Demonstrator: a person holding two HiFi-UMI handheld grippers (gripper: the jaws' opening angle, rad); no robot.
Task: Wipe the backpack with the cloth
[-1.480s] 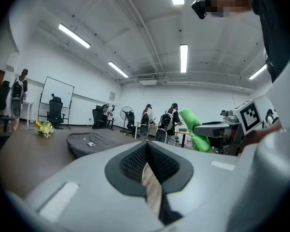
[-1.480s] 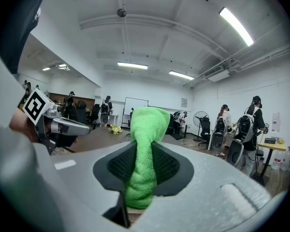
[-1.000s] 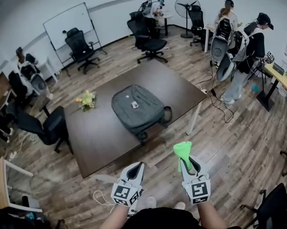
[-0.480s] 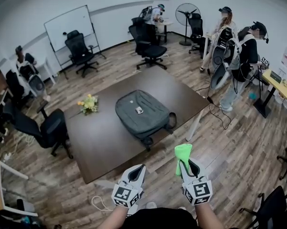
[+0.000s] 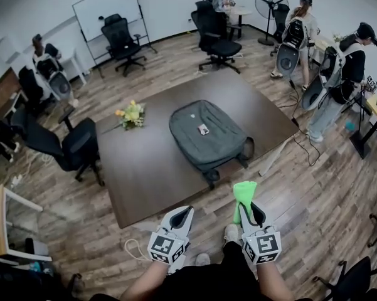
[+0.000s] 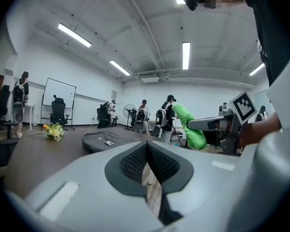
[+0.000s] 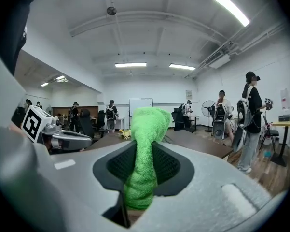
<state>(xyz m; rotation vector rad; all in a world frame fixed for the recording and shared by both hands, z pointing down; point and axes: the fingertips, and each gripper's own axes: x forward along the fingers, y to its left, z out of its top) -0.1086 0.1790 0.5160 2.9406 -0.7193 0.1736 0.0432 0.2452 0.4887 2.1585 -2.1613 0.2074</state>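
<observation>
A grey backpack (image 5: 208,135) lies flat on the dark brown table (image 5: 144,174), right of its middle; the left gripper view shows the backpack (image 6: 110,139) low and far off. My right gripper (image 5: 247,209) is shut on a bright green cloth (image 5: 243,196) that sticks up from the jaws; the cloth (image 7: 145,153) fills the middle of the right gripper view. My left gripper (image 5: 180,217) is shut with nothing in it. Both grippers hover over the wood floor, short of the table's near edge.
A small bunch of yellow flowers (image 5: 131,113) sits at the table's left part. Black office chairs (image 5: 72,146) stand around the table. Several people with backpacks stand at the right (image 5: 345,74) and back. A whiteboard (image 5: 106,11) leans on the far wall.
The head view has shifted: table and backpack now sit further right and closer. Both grippers kept their pose, the right one still holding the cloth.
</observation>
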